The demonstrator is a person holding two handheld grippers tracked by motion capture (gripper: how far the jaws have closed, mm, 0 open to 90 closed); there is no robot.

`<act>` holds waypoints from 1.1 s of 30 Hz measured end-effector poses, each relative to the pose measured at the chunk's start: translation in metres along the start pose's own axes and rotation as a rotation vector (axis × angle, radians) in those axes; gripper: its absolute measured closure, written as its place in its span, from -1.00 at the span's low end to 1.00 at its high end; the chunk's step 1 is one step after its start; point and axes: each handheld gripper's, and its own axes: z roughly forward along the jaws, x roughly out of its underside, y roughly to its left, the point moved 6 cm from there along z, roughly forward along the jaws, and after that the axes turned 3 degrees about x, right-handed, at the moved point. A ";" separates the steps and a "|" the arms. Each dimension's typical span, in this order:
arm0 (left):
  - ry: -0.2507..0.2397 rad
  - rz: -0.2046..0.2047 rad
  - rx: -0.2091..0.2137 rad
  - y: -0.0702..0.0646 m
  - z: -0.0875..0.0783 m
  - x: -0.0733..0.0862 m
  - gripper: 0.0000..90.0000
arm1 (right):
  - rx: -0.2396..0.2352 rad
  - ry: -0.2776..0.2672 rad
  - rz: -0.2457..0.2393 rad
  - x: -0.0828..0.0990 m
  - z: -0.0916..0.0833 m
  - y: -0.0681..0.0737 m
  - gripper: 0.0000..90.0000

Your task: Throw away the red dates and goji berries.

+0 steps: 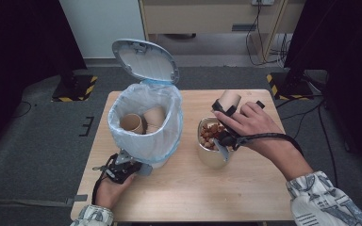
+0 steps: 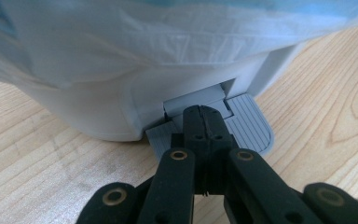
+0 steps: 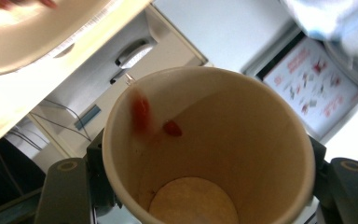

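Note:
A white pedal bin (image 1: 162,153) with a pale plastic liner (image 1: 165,136) stands at the table's left, its lid (image 1: 146,61) raised. Two paper cups (image 1: 132,123) lie inside it. My left gripper (image 1: 122,167) is shut, and its closed tips (image 2: 204,114) rest on the bin's grey pedal (image 2: 249,130). My right gripper (image 1: 224,115) is shut on a brown paper cup (image 1: 229,100), tipped with its base up and its mouth toward a beige bowl (image 1: 212,160) of nuts and red bits. Inside the held cup (image 3: 242,140), two red bits (image 3: 172,128) show blurred between the black fingers (image 3: 65,191).
The wooden table (image 1: 245,188) has bare surface in front of the bowl and at its right. Beyond it are a wooden cabinet (image 1: 207,16) with cables and two dark stands with striped bases (image 1: 73,87) on grey floor.

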 end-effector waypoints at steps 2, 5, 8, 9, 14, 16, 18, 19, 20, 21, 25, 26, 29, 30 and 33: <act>0.001 0.001 -0.002 0.000 0.000 0.000 1.00 | 0.011 0.009 0.042 0.004 0.002 -0.002 -0.29; 0.001 0.000 0.001 0.000 0.000 0.000 1.00 | 0.021 0.005 0.046 0.004 0.002 -0.004 -0.29; 0.000 0.002 0.000 0.000 0.000 0.000 1.00 | 0.023 0.004 0.059 0.005 0.001 -0.004 -0.29; 0.000 0.002 0.000 0.000 0.000 0.000 1.00 | 0.023 0.004 0.059 0.005 0.001 -0.004 -0.29; 0.000 0.000 0.001 0.000 0.000 0.000 1.00 | 0.028 -0.003 0.035 0.006 -0.001 -0.004 -0.30; 0.001 -0.001 -0.001 0.000 0.000 0.000 1.00 | 0.032 0.007 0.053 0.009 -0.001 -0.005 -0.30; -0.001 0.000 -0.001 0.000 0.000 0.000 1.00 | 0.040 0.028 0.071 0.015 0.000 -0.007 -0.30; -0.001 -0.001 -0.001 0.000 0.000 0.000 1.00 | 0.024 0.014 0.046 0.011 0.000 -0.004 -0.30; 0.000 -0.001 -0.002 0.000 0.000 0.000 1.00 | 0.002 -0.026 0.018 -0.001 0.000 0.003 -0.30; 0.001 0.002 -0.005 0.000 0.000 0.000 1.00 | 0.002 -0.026 0.018 -0.001 0.000 0.003 -0.30; 0.002 0.002 -0.006 0.000 0.000 0.000 1.00 | 0.001 -0.030 0.126 0.004 0.000 0.003 -0.30; -0.003 -0.004 -0.001 0.000 0.000 0.000 1.00 | 0.000 -0.044 0.174 0.006 -0.001 0.003 -0.30; -0.002 -0.002 -0.003 0.000 0.000 0.000 1.00 | -0.008 -0.049 0.217 0.010 -0.001 0.006 -0.30; -0.002 -0.006 -0.004 0.000 0.000 0.000 1.00 | -0.012 -0.043 0.243 0.013 0.000 0.006 -0.30; -0.002 -0.005 0.000 0.000 0.000 0.000 1.00 | -0.015 -0.050 0.301 0.016 0.001 0.005 -0.30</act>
